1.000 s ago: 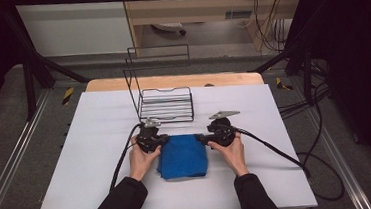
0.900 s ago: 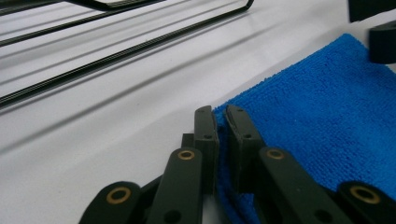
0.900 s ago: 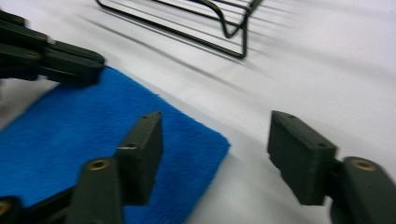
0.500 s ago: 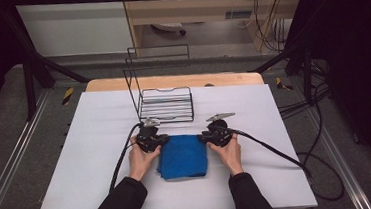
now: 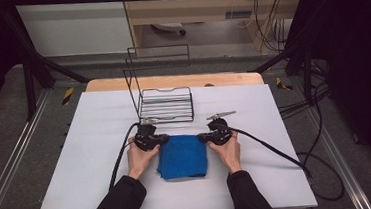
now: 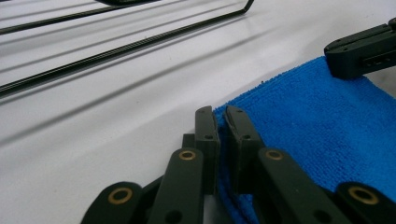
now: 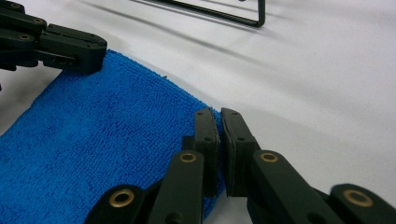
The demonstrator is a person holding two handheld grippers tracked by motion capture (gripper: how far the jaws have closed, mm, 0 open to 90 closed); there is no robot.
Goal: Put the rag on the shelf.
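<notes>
A blue cloth (image 5: 183, 156) — a folded terry square with a looped, fuzzy pile — is seen lying flat on the smooth white table (image 5: 77, 158), just in front of a black wire rack (image 5: 166, 103). The cloth's left far corner is pinched by the left gripper (image 5: 162, 140): in the left gripper view its two black jaws are pressed together on the cloth (image 6: 322, 126) edge, a thin fold of blue caught between them. The right far corner is held the same way by the right gripper (image 5: 202, 138), whose jaws are seen in the right gripper view closed on the cloth's (image 7: 112, 140) rim, almost touching. The jaws are flat, matte bars joined by links with brass-ringed pivots. Each gripper is grasped by a hand — the left hand (image 5: 141, 158) beside the cloth's left edge, the right hand (image 5: 227, 151) beside its right edge — and dark sleeves are seen nearer than the cloth. A black cable (image 5: 272, 150) trails from the right gripper away to the right of the cloth. The rack is made of thin bent rods, with a low grid base and a tall open frame at its far side; its rods (image 6: 116, 44) cast soft shadows on the table beyond the cloth. A strip of pale wood (image 5: 171, 80) is seen along the table's edge beyond the rack.
</notes>
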